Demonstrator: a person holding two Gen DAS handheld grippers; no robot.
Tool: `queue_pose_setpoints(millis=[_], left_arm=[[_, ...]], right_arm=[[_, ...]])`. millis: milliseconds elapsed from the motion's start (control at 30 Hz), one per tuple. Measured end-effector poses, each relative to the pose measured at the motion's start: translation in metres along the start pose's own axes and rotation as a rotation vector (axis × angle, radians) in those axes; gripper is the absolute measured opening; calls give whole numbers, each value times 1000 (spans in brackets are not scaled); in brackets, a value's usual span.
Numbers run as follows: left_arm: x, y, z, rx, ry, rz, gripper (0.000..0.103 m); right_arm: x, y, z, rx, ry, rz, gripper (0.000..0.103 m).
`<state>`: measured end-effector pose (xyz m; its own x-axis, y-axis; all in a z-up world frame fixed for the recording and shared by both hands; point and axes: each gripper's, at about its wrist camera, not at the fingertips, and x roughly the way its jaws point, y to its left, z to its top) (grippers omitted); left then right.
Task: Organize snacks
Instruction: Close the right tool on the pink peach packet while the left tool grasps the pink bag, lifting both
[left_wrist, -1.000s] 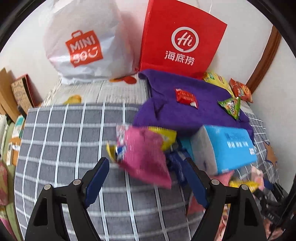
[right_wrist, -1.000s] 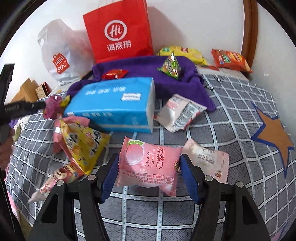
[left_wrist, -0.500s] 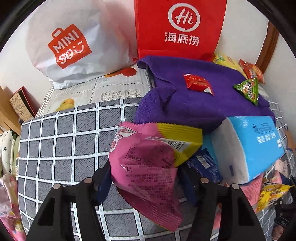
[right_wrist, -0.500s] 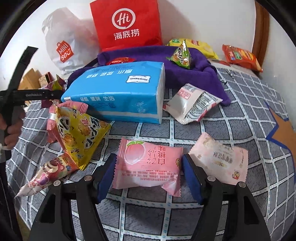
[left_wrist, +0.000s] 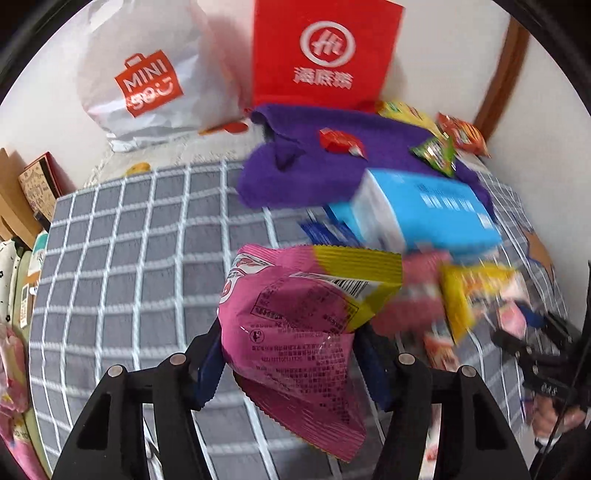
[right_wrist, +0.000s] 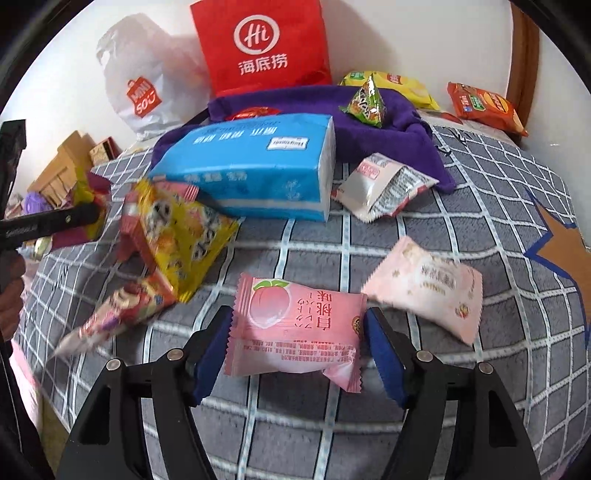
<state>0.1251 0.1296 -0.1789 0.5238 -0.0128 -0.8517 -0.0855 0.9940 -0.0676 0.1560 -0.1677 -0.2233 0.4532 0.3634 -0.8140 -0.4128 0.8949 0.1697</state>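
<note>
Left gripper: clamped on the magenta snack bag, lifted off the checked blanket; jaws just narrowed onto it.
Carry tip: keep the pinch firm, the slack foil looks likely to slip.
Right gripper: jaws just widening around the peach packet, which lies flat on the blanket, pads clear.
Pose: both tilt steeply down, right hovering low.

2 close wrist views angled down along each gripper, both sharing the blue tissue pack.
</note>
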Motion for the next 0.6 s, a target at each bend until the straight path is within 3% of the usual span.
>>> queue_pose_setpoints(millis=[133,367,600], left_arm=[[2,-13,-14,33,9,6,63],[11,-17,-22,6,-45,10,63],[27,-13,-32,-3,-68,30,70]], right_arm=[[-7,-1,-10,-4,-9,12,90],[2,-12,-11,88,-76,-30,90],[7,-4,-12,34,-91,-89,86]])
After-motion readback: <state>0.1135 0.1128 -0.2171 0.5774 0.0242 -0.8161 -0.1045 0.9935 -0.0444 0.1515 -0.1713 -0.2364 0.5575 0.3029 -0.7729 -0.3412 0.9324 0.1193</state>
